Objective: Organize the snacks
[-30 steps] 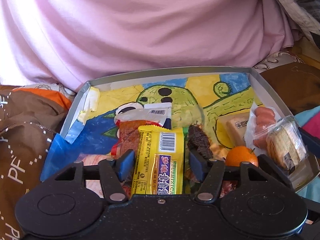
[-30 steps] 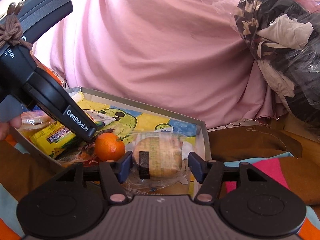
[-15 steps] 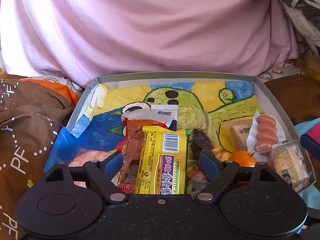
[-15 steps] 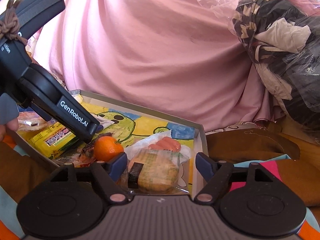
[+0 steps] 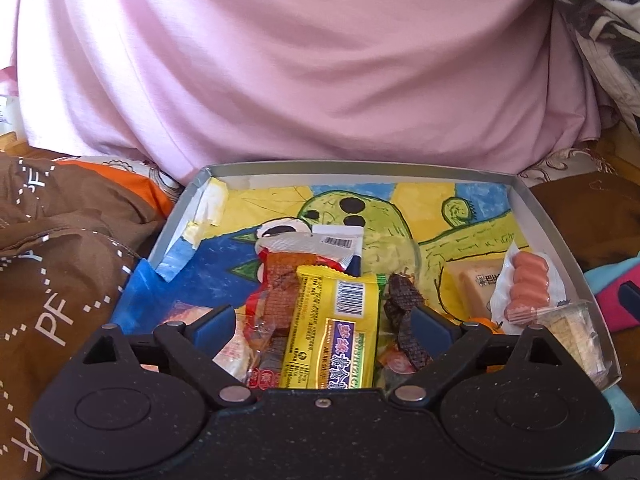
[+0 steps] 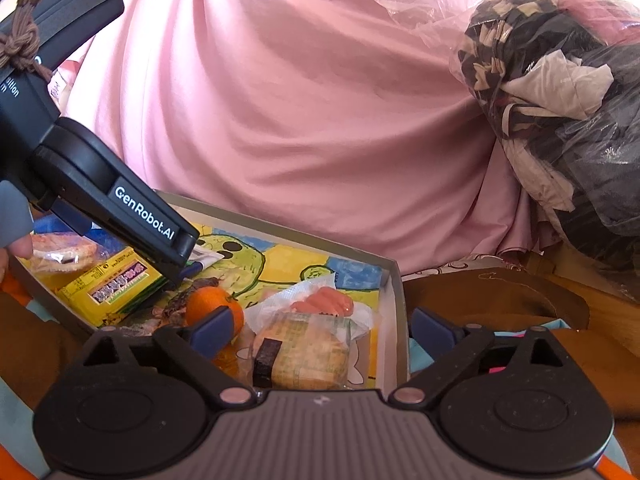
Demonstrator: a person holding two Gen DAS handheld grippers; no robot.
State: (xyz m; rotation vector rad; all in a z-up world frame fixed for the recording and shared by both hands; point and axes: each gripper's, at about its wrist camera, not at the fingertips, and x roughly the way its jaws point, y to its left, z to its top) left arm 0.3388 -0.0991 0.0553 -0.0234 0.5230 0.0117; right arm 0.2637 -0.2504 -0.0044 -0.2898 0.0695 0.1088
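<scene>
Two views, and the left wrist goes first. The left gripper (image 5: 322, 326) hangs low over the near edge of the box (image 5: 560, 236), its blue fingers (image 5: 212, 326) spread wide with nothing between them touching. Right in that gap lies the yellow packet (image 5: 334, 324), flat on its back, barcode end pointing away. It looks light and crinkly, a slick film wrapper with something firm inside, so the long side edges are the place to pinch; the flat face would just slide. To its left sits a red-and-clear wrapped snack (image 5: 276, 292), partly under it, and to its right a dark, scaly-looking strip (image 5: 404, 312), thin and probably brittle. Far right in the box, the sausages (image 5: 528, 284) in their soft pouch.

Over to the right wrist. The right gripper (image 6: 320, 328) also stands wide, fingers (image 6: 212, 326) empty, straddling the near right corner of the box (image 6: 390, 320). Just ahead lies the wrapped cake (image 6: 304, 352), round and soft under loose plastic: squeeze gently across the middle or it will crush. The sausage pouch (image 6: 324, 302) lies just beyond it, the orange (image 6: 212, 306) just left, firm and round, apt to roll. The left gripper's body (image 6: 132, 216) reaches in from the left above the yellow packet (image 6: 116, 290).
</scene>
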